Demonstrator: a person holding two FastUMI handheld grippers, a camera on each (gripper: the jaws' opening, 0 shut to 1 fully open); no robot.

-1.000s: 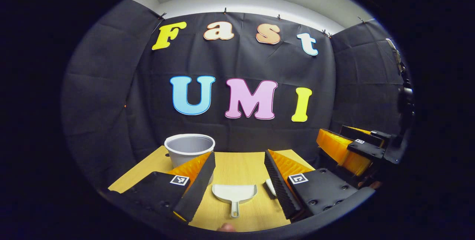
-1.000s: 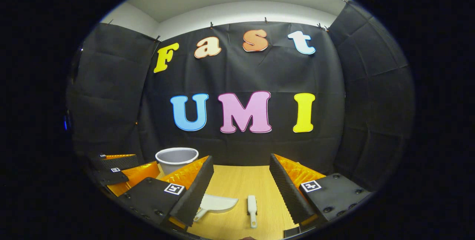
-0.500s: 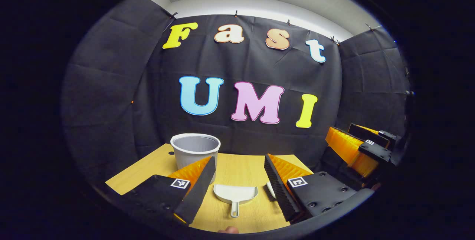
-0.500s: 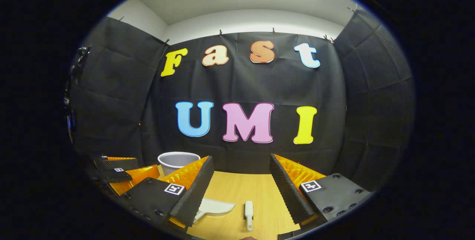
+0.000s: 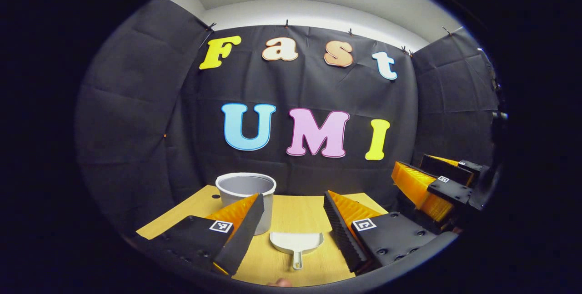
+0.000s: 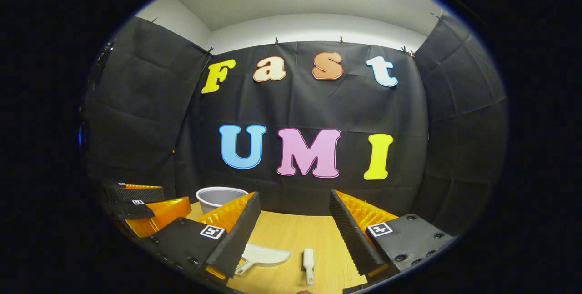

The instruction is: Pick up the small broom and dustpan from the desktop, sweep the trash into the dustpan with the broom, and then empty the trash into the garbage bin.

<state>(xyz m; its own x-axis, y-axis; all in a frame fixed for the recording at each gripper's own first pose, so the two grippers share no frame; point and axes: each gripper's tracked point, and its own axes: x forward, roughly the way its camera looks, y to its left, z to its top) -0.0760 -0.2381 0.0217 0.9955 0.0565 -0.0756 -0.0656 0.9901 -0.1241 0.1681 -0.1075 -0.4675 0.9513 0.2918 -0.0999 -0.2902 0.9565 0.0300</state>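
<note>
A: Dustpan [image 5: 296,242] lies flat on the surface [image 5: 291,214] between the left gripper [image 5: 293,226]'s spread fingers, handle toward them. Broom [image 6: 308,261] lies between the right gripper [image 6: 295,235]'s spread fingers.

B: Risk?

A: Thin handles lying flat; fingers may skid or nudge them. Garbage bin [image 5: 246,192] just beyond the left finger could get clipped.

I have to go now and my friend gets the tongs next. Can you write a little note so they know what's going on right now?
Left tongs: open, holding nothing, above the desk, lined up with the dustpan.
Right tongs: open, holding nothing, lined up with the small broom.
Dustpan and broom lie flat on the desk side by side, apart, handles toward you. The garbage bin stands upright at the back left.
I cannot make out any trash on the desk from here.
Done: nothing picked up yet.
Left: grab dustpan and broom, sweep, tip into the bin.
</note>
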